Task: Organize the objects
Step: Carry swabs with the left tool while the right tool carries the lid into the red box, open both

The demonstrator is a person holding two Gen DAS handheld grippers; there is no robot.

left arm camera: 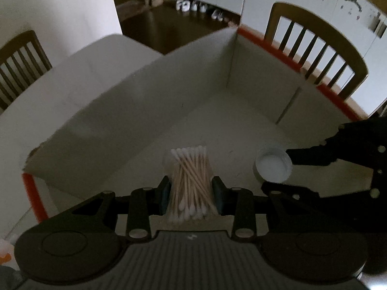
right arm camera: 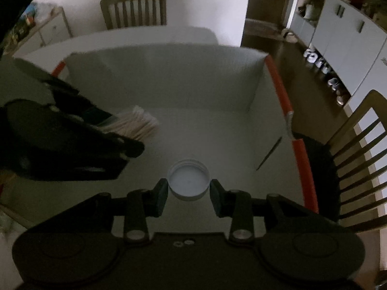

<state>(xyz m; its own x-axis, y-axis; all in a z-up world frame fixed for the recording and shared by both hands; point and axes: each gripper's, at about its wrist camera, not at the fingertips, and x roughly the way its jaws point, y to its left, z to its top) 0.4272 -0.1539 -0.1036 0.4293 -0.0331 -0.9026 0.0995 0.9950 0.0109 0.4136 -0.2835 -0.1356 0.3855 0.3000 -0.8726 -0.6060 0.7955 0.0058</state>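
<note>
Inside white box point(right arm camera: 217, 77): clear, seemingly lidless tub of cotton swabs point(left arm camera: 189, 181).

Dim room — wooden chairs point(left arm camera: 314, 48), dark floor point(left arm camera: 169, 24), white cabinets point(right arm camera: 343, 36).

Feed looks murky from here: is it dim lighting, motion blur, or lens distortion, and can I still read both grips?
Left wrist view: dim, fisheye-bent box walls, slight blur, yet the left gripper clearly clamps the cotton swab container. Right wrist view: equally dark, left gripper and swabs smeared by blur; the right gripper flanking the white lid stays readable.
</note>
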